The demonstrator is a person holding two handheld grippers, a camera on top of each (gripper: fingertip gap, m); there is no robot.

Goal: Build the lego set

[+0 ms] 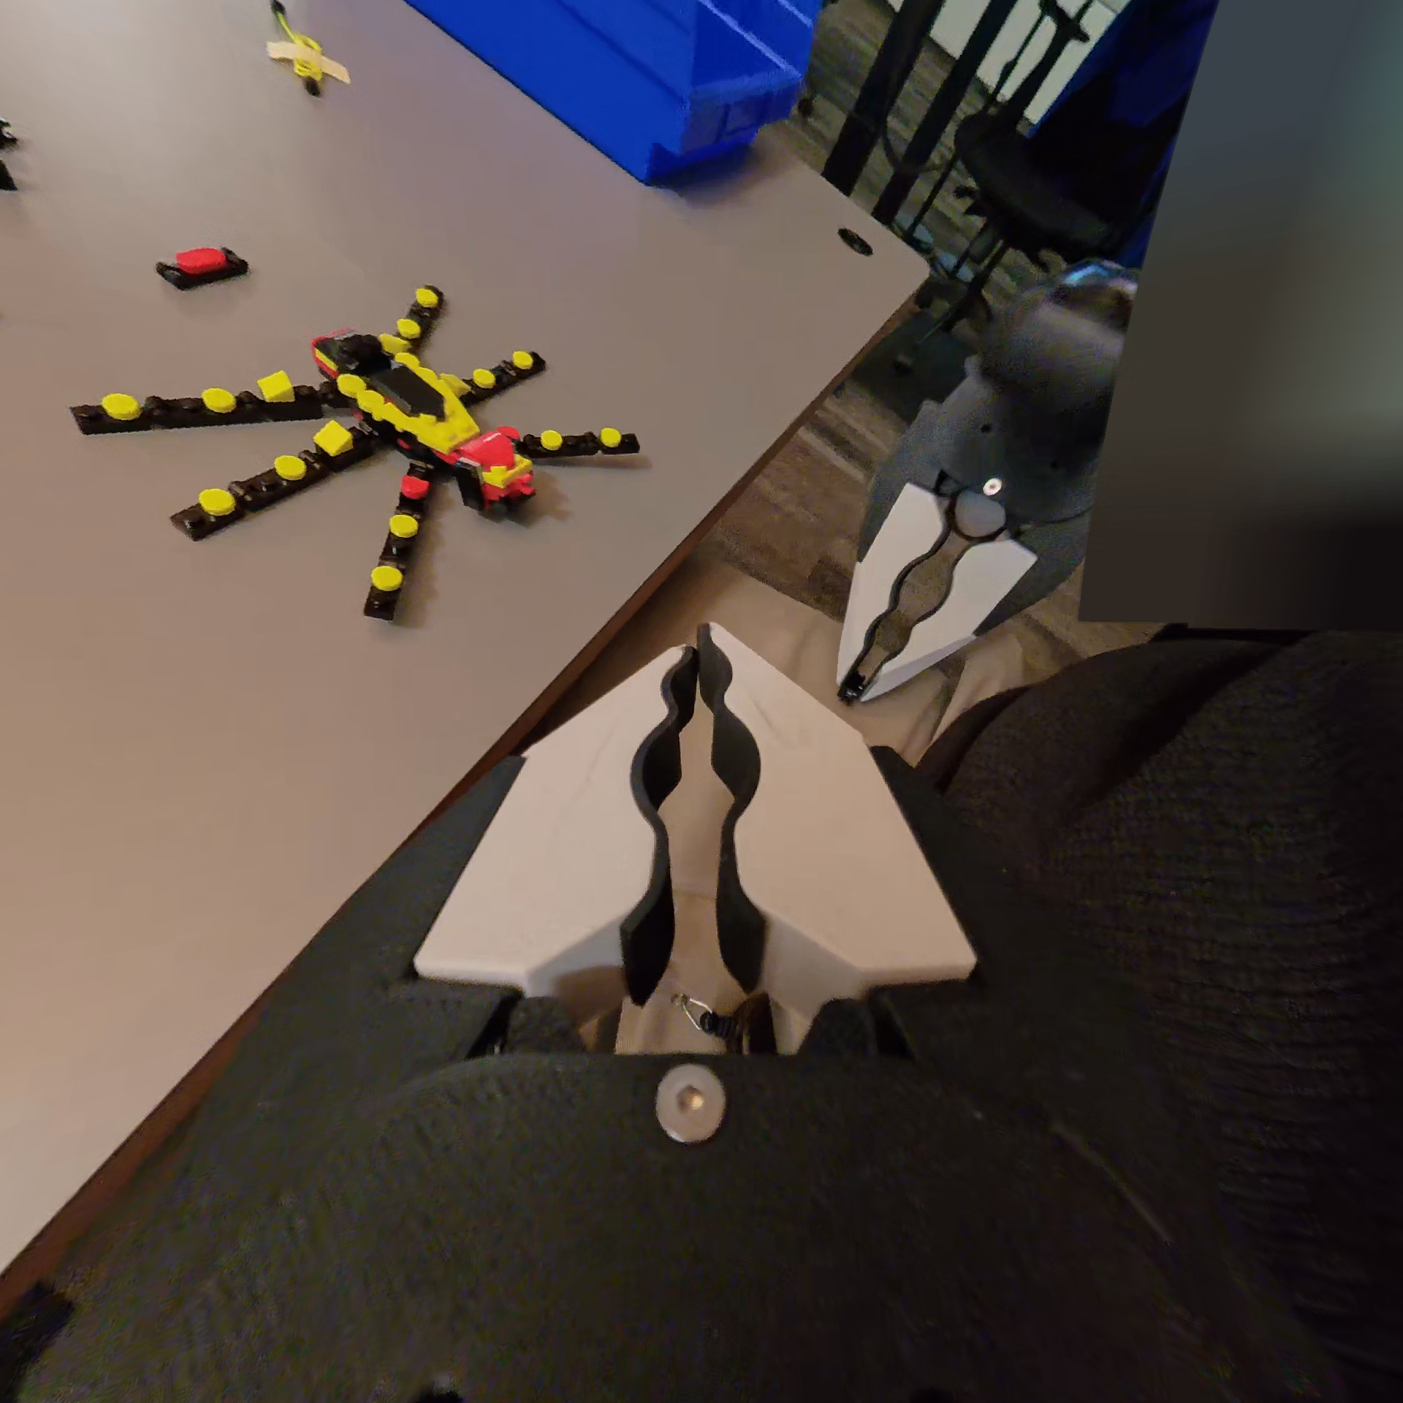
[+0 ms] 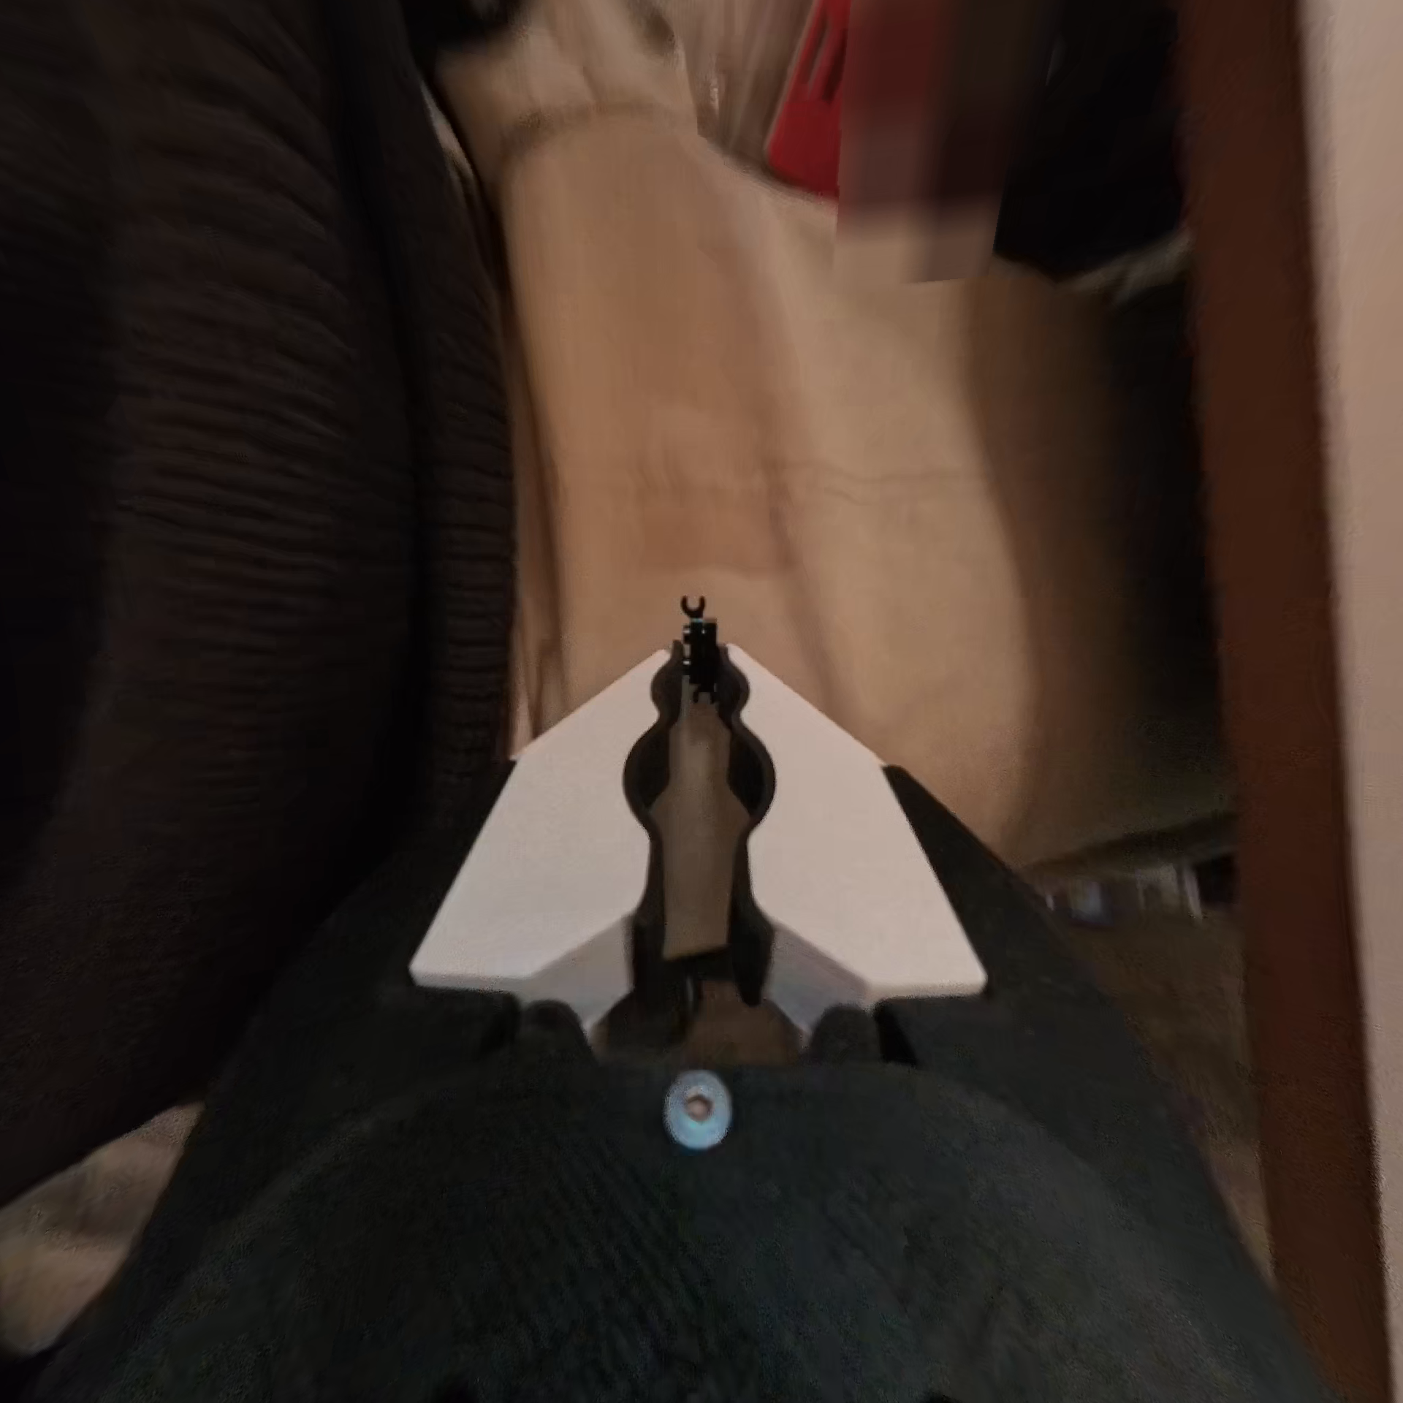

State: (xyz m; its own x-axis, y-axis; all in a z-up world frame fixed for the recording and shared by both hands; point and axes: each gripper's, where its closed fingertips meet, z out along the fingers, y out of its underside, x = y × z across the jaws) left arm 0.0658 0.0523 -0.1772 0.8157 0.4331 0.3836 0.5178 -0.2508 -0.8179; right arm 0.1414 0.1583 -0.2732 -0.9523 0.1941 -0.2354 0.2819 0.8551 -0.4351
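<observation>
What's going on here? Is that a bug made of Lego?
Yes, a spider-like Lego model in black, yellow and red lies on the grey table, partly built. A person holds two grabbing tools, both off the table edge above their lap. The right tool pinches a tiny black clip piece at its tip. The left tool is shut and holds nothing. A spare red and black piece waits on the table.

A grey worktop (image 1: 228, 721) fills the left of the left wrist view. A blue bin (image 1: 630, 76) sits on it at twelve o'clock. At one o'clock, off the edge, a black chair (image 1: 1032, 190) stands on the floor (image 1: 797, 486). Beige trousers (image 2: 759, 455) fill the blurred right wrist view.
</observation>
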